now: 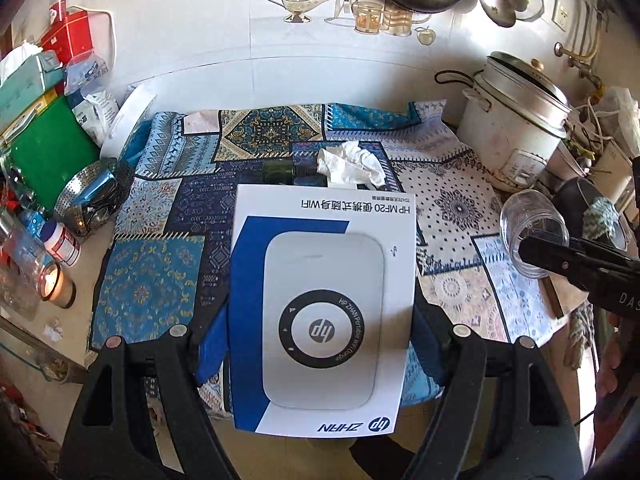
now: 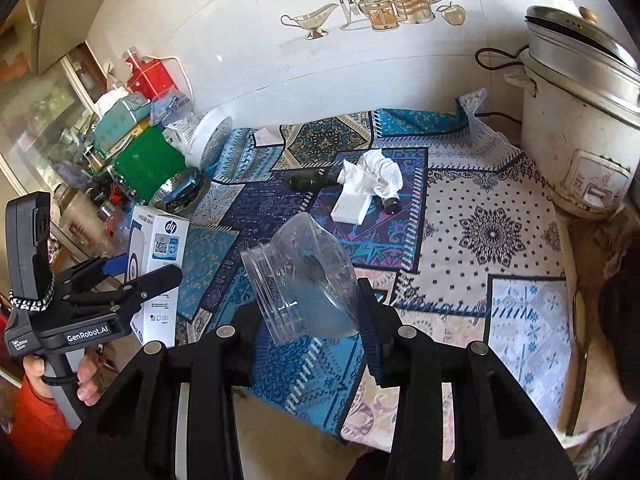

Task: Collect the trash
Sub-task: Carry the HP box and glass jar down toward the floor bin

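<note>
- HP box (image 1: 320, 304) (white/blue) clamped in left gripper (image 1: 316, 344) fingers, held above desk (image 1: 472, 200).
- Clear plastic jar (image 2: 304, 280) clamped in right gripper (image 2: 308, 332) fingers, to box's right.
- Crumpled tissue (image 1: 352, 164) w/ dark bottle (image 1: 276, 172) on far part of cloth (image 1: 152, 280).
- Rice cooker (image 1: 516, 120) far right.

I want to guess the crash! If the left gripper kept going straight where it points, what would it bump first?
Probably the patterned cloth near the crumpled tissue. The left gripper already holds the box, which hides part of the way, so depth is unclear.
</note>
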`<state>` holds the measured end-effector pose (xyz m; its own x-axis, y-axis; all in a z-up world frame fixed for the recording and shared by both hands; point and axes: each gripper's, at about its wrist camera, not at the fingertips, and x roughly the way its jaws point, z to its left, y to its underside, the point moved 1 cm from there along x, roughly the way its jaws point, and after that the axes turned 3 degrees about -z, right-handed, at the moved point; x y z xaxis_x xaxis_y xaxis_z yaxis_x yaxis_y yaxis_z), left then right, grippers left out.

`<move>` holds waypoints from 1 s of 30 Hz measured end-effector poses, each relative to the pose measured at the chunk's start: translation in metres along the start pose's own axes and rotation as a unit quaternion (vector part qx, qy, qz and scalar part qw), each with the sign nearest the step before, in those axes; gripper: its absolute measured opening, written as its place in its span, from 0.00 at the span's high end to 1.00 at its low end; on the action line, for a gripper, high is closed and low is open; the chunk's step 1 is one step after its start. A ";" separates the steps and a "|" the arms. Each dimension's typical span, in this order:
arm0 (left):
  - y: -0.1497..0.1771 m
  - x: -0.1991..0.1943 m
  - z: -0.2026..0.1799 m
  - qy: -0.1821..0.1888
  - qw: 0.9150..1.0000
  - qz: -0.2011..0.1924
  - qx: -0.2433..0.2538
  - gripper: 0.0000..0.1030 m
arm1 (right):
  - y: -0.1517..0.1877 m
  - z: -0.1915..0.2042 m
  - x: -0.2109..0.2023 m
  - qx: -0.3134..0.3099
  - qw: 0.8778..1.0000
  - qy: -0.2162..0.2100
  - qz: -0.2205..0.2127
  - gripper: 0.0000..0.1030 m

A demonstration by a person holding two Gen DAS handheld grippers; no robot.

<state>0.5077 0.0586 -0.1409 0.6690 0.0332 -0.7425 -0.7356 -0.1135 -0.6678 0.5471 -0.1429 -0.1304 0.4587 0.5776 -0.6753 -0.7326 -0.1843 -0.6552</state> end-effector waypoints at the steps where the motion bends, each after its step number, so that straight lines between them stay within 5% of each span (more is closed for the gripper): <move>1: 0.014 -0.007 0.001 0.003 1.000 0.002 0.000 0.26 | 0.012 0.006 -0.004 0.002 1.000 0.004 -0.003 0.65; 6: 0.085 -0.028 0.009 0.013 1.000 0.025 -0.010 0.26 | 0.077 0.032 -0.016 0.029 0.999 0.017 0.005 0.65; 16: 0.210 -0.027 0.016 -0.004 0.993 0.116 -0.007 0.26 | 0.198 0.052 0.008 0.078 0.991 0.019 0.105 0.65; 23: 0.300 0.047 0.019 0.002 0.982 0.188 -0.027 0.26 | 0.265 0.019 0.068 0.082 0.981 0.039 0.172 0.65; 30: 0.416 0.177 0.021 0.012 0.968 0.249 -0.028 0.26 | 0.349 -0.045 0.169 0.061 0.971 0.050 0.228 0.65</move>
<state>0.3177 0.0376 -0.5516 0.2349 -0.0618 -0.9701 -0.9612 -0.1634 -0.2223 0.3915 -0.1450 -0.4882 0.1156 0.3771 -0.9189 -0.9224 -0.3025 -0.2402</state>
